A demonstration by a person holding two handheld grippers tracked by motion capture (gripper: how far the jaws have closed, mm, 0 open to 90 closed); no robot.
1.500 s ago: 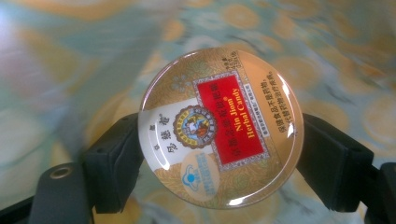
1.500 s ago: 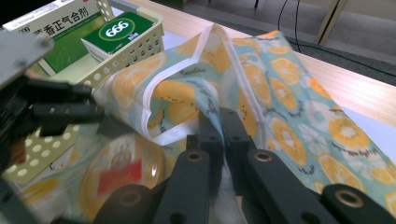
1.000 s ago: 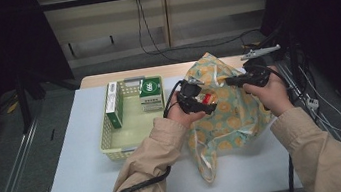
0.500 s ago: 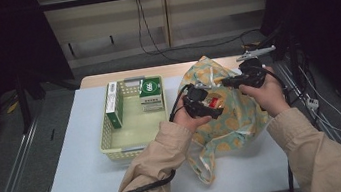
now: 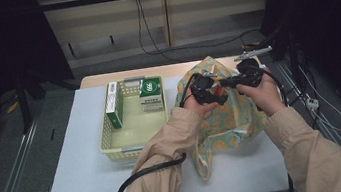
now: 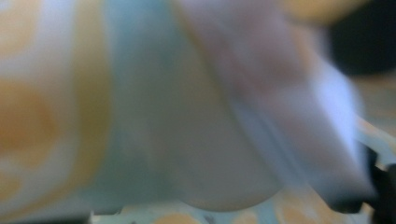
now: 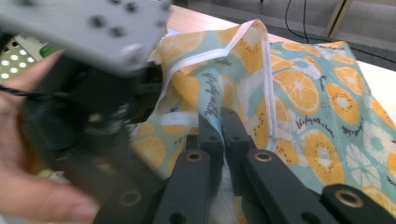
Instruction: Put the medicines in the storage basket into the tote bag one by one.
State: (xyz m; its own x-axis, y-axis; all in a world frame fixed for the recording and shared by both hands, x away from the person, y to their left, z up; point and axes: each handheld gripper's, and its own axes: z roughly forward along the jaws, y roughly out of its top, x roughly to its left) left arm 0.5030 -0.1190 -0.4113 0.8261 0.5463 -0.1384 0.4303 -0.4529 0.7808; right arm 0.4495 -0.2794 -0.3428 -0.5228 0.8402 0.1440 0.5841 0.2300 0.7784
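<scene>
so i've got both grippers up at the top of the orange-slice print bag (image 5: 227,118), which sits on the right half of the white table (image 5: 83,174), just right of the yellow basket (image 5: 133,131). my right gripper (image 7: 223,122) has its jaws pinched nearly together on a fold of the bag's fabric — in the right gripper view the cloth runs straight down between the two black jaws, with the bag's white-trimmed handle loop (image 7: 243,37) standing up just behind. my left gripper (image 5: 206,91) sits close beside the right one, near the bag's mouth, and from above it's in my left hand (image 5: 195,103) right against the fabric. honestly can't tell whether the left jaws are apart or pinched — the left gripper view is a blur of teal and orange cloth pressed up against the lens. in the right gripper view the left gripper's grey plate (image 7: 84,28) looms big at the upper left, so the two are really close together. the basket holds two green-and-white boxes, a tall one (image 5: 113,104) leaning along its left wall and another (image 5: 150,92) at the back.
</scene>
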